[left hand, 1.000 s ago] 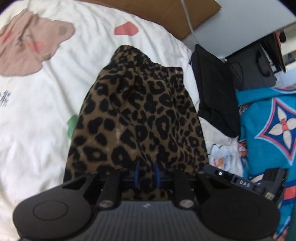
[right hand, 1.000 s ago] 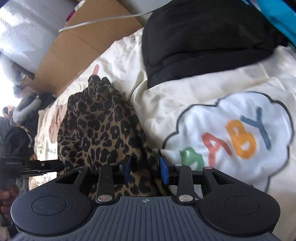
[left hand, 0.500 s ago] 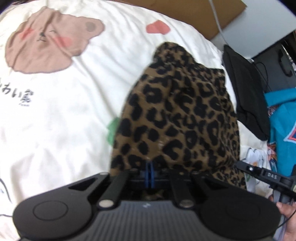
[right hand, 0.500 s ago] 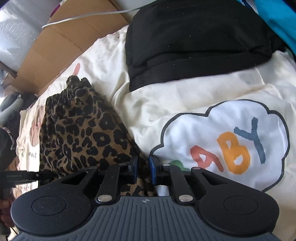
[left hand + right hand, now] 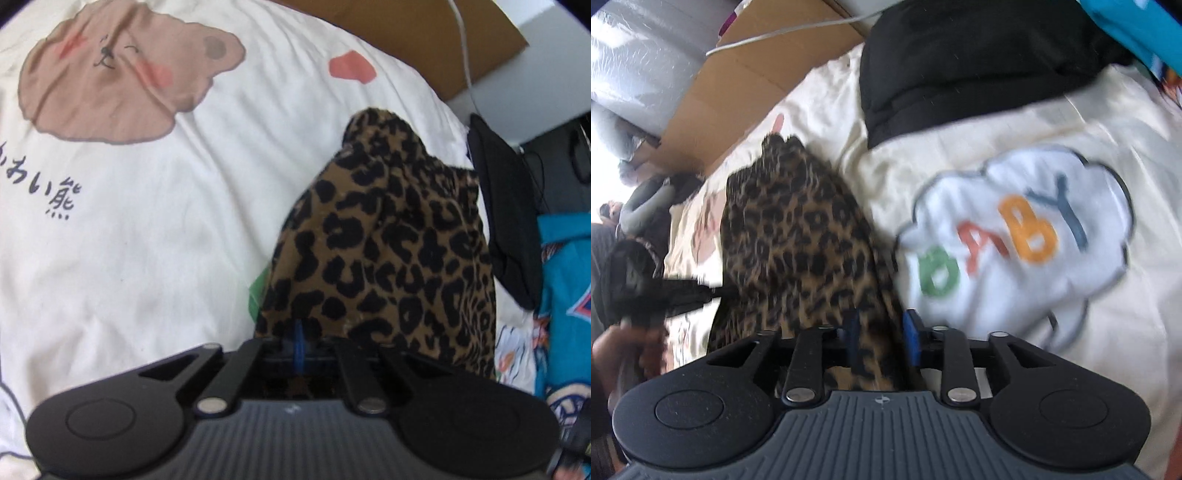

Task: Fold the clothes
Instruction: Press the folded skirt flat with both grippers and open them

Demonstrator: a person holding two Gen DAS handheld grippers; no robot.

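The left gripper (image 5: 298,345) now pinches the leopard shorts (image 5: 388,251) at lower centre, lifted since before; the right gripper (image 5: 881,341), jaws parted, straddles cloth, so folding begins.

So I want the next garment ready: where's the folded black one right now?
The folded black garment lies at the top of the right wrist view, on the cream bedsheet, beyond the leopard-print garment and above the BABY cloud print.

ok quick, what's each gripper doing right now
left gripper: closed on the leopard print garment
right gripper: jaws apart with the garment's fabric between them; grip cannot be told
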